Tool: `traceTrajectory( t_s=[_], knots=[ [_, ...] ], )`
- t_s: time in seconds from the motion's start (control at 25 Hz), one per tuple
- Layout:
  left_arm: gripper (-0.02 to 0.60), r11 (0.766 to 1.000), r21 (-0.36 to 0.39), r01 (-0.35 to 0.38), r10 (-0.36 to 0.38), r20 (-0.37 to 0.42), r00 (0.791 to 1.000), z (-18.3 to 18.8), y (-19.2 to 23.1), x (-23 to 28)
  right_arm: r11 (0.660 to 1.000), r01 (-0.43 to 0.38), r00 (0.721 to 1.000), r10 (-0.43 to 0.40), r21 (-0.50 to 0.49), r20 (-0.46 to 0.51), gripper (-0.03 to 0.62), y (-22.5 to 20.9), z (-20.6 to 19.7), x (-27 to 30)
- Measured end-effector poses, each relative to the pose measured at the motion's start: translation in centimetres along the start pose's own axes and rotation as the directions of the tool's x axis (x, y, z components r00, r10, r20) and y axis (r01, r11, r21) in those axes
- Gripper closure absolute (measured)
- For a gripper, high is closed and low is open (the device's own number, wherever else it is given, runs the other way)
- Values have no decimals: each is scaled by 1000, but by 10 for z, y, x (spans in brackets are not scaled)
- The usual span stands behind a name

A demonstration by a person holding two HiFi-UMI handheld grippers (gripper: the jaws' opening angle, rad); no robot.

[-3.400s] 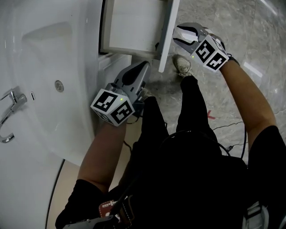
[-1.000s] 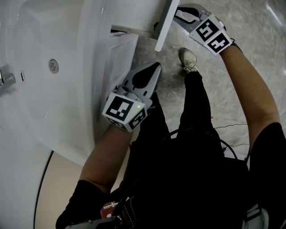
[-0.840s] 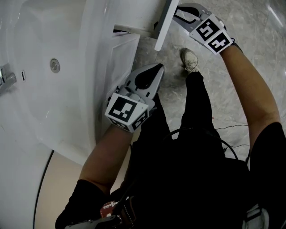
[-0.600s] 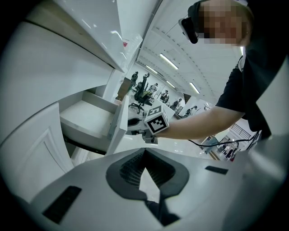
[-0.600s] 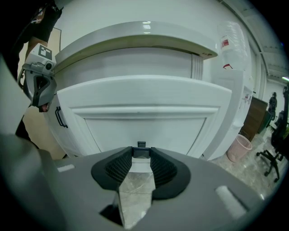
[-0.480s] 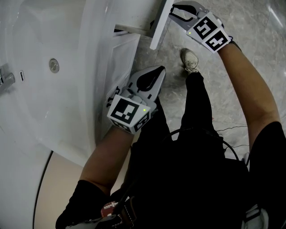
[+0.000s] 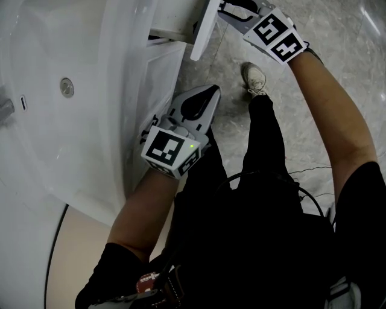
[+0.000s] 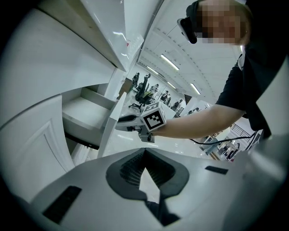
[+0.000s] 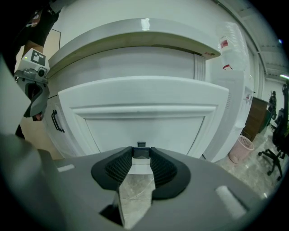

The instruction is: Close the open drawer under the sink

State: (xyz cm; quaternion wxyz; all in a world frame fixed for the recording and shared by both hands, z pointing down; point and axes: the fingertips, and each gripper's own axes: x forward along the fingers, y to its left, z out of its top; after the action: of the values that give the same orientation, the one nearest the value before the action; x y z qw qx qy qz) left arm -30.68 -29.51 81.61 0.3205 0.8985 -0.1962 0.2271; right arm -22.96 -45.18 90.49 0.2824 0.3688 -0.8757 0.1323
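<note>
The white drawer front (image 7: 204,30) stands out from the cabinet under the sink (image 7: 54,139), at the top of the head view. My right gripper (image 7: 222,7) is at that front. In the right gripper view the panel (image 9: 144,115) fills the picture, and its small dark handle (image 9: 141,151) sits between the jaw tips of my right gripper (image 9: 141,156), which close on its sides. My left gripper (image 7: 204,95) hangs beside the cabinet door (image 7: 163,72), shut with nothing in it (image 8: 144,152). From the left gripper view the drawer (image 8: 86,115) shows partly open, with the right gripper (image 8: 123,121) at its front.
The basin rim overhangs the cabinet on the left. A black door handle (image 9: 55,121) is on the cabinet left of the drawer. My shoe (image 7: 254,78) stands on the marble floor below the drawer. A pink bin (image 9: 241,148) stands at the right, and a cable (image 7: 301,175) lies on the floor.
The drawer front and my right gripper have moved left, toward the cabinet, so less of the drawer sticks out. The left gripper has stayed in place.
</note>
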Motion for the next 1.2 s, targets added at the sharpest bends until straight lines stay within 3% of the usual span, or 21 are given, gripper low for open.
traceTrajectory(
  t_s=[1.2],
  knots=[
    [584,1000,25,19,-18,-36,999,-4,3,2,1000,-4,999,5,-15,42,470,1,26,31]
  ],
)
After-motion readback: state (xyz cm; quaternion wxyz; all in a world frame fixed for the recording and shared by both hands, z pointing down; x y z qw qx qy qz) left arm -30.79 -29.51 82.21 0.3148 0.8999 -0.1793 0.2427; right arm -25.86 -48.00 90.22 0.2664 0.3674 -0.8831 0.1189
